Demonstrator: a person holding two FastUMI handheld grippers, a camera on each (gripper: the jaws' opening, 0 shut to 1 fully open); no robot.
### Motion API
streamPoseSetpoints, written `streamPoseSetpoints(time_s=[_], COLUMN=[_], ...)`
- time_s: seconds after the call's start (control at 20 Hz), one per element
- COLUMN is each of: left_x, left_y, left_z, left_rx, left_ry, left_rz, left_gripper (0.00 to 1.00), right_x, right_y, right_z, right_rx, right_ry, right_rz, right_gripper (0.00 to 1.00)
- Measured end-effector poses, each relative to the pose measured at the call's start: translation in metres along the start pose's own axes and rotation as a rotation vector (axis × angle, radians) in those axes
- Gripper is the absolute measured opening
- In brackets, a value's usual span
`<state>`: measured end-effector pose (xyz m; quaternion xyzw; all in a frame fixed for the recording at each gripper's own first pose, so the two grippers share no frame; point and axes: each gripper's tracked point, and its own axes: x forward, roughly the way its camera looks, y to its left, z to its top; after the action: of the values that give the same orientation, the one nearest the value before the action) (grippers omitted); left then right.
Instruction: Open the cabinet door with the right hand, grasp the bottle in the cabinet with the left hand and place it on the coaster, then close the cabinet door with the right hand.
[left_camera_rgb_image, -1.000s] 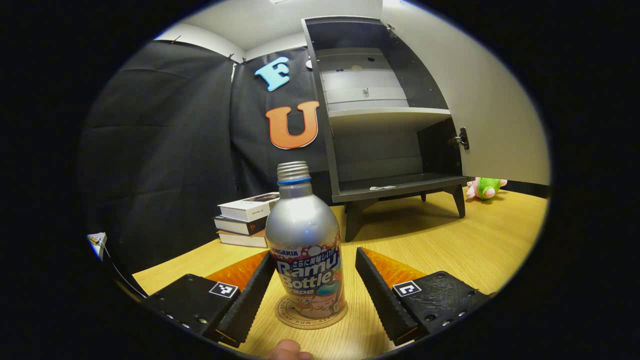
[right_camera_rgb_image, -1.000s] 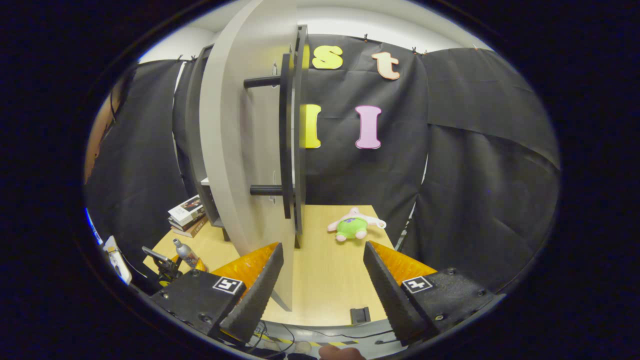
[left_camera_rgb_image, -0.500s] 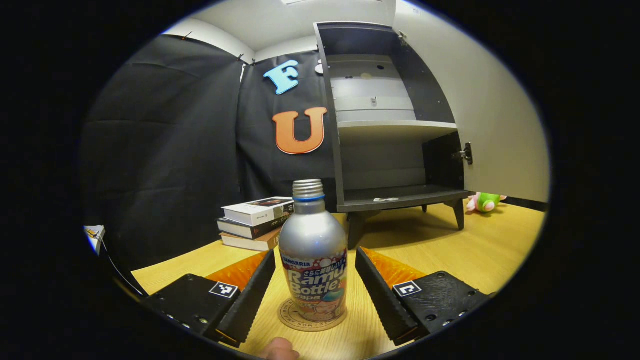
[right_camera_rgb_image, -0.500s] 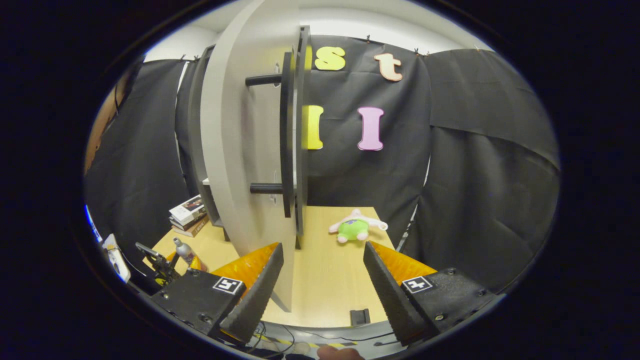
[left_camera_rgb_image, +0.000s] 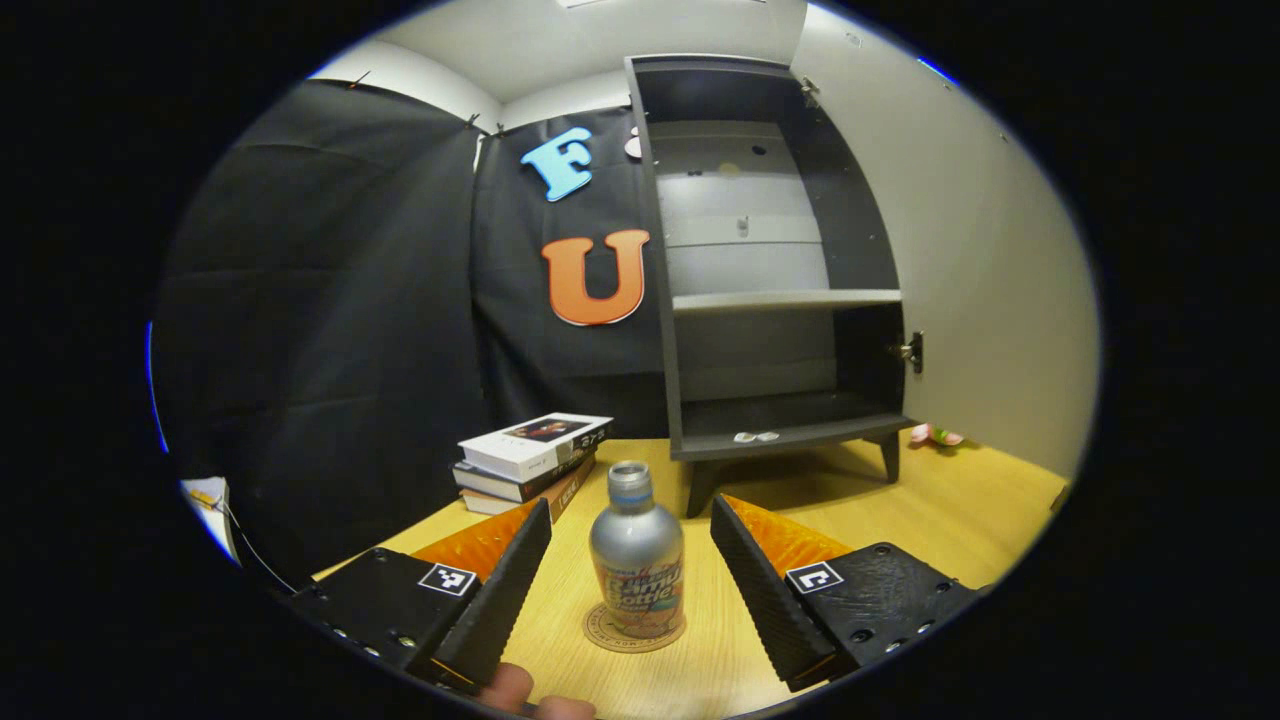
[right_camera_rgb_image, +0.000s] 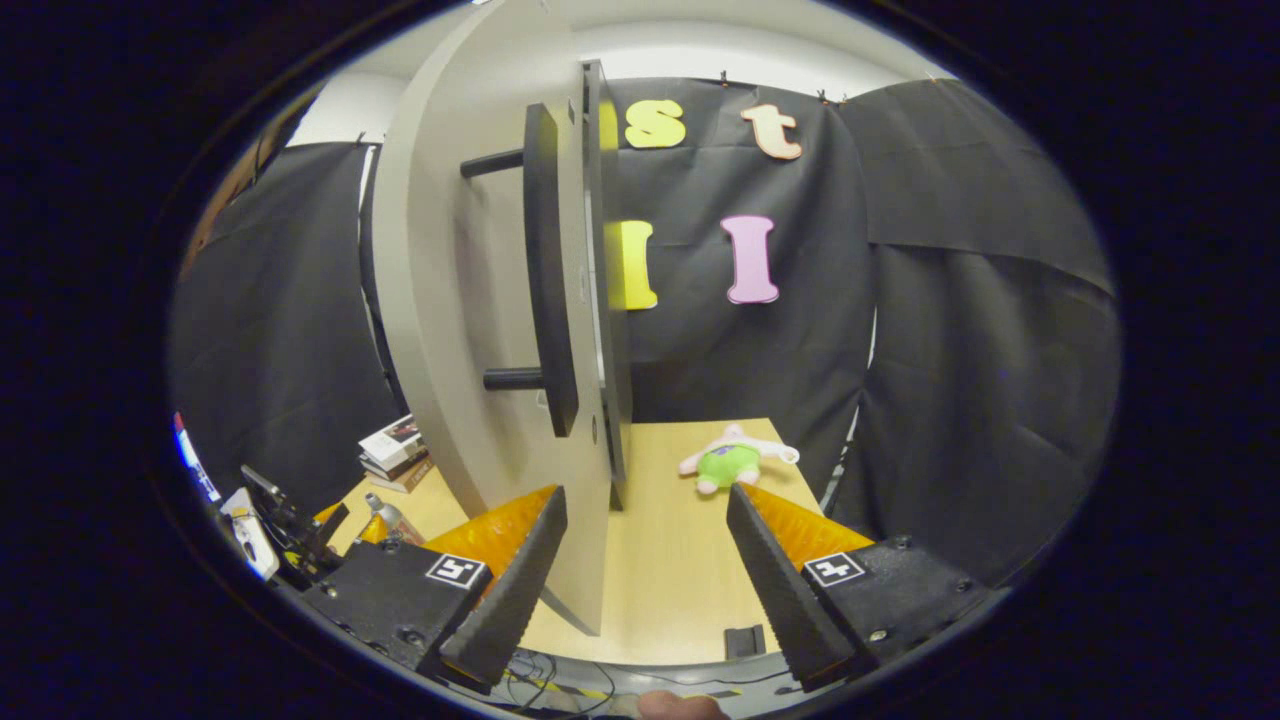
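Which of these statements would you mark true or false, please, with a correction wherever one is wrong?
1. The bottle stands upright on the coaster. True.
2. The left gripper is shut on the bottle. False: its fingers are spread, clear of the bottle on both sides.
3. The cabinet door is closed. False: it stands open, and the left gripper view looks straight into the cabinet.
4. A stack of books lies on the table beside the cabinet. True.
5. The bottle wears a cap. False: its threaded neck is bare.
6. The right gripper is open, near the door's free edge. True.
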<state>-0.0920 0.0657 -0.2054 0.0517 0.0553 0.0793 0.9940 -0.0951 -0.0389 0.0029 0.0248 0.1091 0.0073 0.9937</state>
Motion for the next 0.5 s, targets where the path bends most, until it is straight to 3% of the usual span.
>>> streamPoseSetpoints(time_s=[0.15, 0.3, 0.5], left_x=[-0.01, -0.01, -0.006], left_y=[-0.014, -0.047, -0.061], left_z=[0.091, 0.147, 0.214], left_rx=[0.039, -0.038, -0.1], left_ry=[-0.048, 0.026, 0.002], left_rz=[-0.042, -0.102, -0.135], left_gripper=[0.96, 0.96, 0.96], right_x=[0.002, 0.007, 0.009], right_y=[-0.002, 0.003, 0.005], right_z=[0.014, 0.03, 0.032], right_rx=[0.082, 0.219, 0.213], right_ry=[-0.061, -0.093, -0.118], right_rz=[0.046, 0.145, 0.204], right_gripper=[1.0, 0.99, 1.0])
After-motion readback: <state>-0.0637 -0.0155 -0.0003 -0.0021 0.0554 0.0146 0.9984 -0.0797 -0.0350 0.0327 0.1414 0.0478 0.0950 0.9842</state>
